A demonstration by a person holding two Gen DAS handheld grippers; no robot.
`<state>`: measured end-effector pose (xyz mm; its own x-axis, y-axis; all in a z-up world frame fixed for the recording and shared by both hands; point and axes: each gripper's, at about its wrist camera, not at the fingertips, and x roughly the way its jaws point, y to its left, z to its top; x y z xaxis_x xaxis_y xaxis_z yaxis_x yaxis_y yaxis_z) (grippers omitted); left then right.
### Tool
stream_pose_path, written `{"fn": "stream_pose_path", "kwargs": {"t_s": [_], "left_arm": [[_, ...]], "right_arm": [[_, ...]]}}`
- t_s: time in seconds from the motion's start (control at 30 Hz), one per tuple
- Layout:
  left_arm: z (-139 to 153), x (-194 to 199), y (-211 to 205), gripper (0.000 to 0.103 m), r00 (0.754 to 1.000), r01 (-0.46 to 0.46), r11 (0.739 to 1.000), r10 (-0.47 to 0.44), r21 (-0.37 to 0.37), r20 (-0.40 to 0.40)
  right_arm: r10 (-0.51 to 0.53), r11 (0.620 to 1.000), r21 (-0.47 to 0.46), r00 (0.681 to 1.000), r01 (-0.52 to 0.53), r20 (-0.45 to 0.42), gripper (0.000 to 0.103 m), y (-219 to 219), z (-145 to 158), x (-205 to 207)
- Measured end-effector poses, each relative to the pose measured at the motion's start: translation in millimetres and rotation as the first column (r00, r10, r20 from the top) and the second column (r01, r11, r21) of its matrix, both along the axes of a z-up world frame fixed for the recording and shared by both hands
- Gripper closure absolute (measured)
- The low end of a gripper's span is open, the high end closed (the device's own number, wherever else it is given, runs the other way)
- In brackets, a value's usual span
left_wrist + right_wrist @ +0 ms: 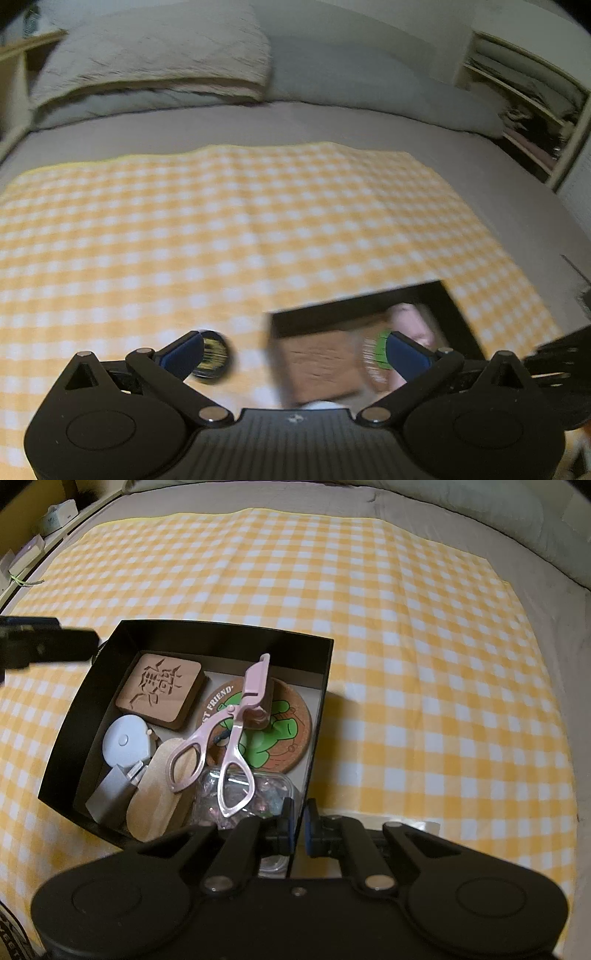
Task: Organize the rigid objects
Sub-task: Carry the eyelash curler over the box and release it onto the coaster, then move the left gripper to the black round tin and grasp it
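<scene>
my right claw [298,825] is pressed together, pinching the near wall of the black box [192,633], a thin-walled square tray on the yellow-and-white checked cloth [406,646]. inside the box: a carved square wooden block [159,690] at the far corner, a round cork coaster [284,731] printed with a green figure beside it, a glossy pink eyelash curler [229,731] lying across them, a white rounded gadget [125,744], a clear crinkly packet [255,794]. my left claw [295,354] is spread wide and holds nothing; a small round black tin [214,358] sits on the cloth left of the box. the cloth covers a grey bed [332,125] with a quilted pillow [155,51]; shelves [524,96] stand beyond.
</scene>
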<state>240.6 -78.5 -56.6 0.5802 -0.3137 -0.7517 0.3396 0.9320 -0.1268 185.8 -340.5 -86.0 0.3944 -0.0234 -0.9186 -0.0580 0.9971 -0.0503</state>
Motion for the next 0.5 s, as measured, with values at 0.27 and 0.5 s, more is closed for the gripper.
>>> {"fn": "stream_pose_path", "kwargs": {"t_s": [0.27, 0.5], "left_arm": [[-18, 18, 45, 0.0, 0.998, -0.066, 0.994, 0.065, 0.082, 0.016], [-39, 17, 56, 0.0, 0.993, 0.057, 0.979, -0.075, 0.195, 0.087]], "right_arm": [[-0.001, 1.0, -0.001, 1.0, 0.001, 0.0, 0.097, 0, 0, -1], [0.002, 1.0, 0.0, 1.0, -0.002, 0.0, 0.097, 1, -1, -1]]}}
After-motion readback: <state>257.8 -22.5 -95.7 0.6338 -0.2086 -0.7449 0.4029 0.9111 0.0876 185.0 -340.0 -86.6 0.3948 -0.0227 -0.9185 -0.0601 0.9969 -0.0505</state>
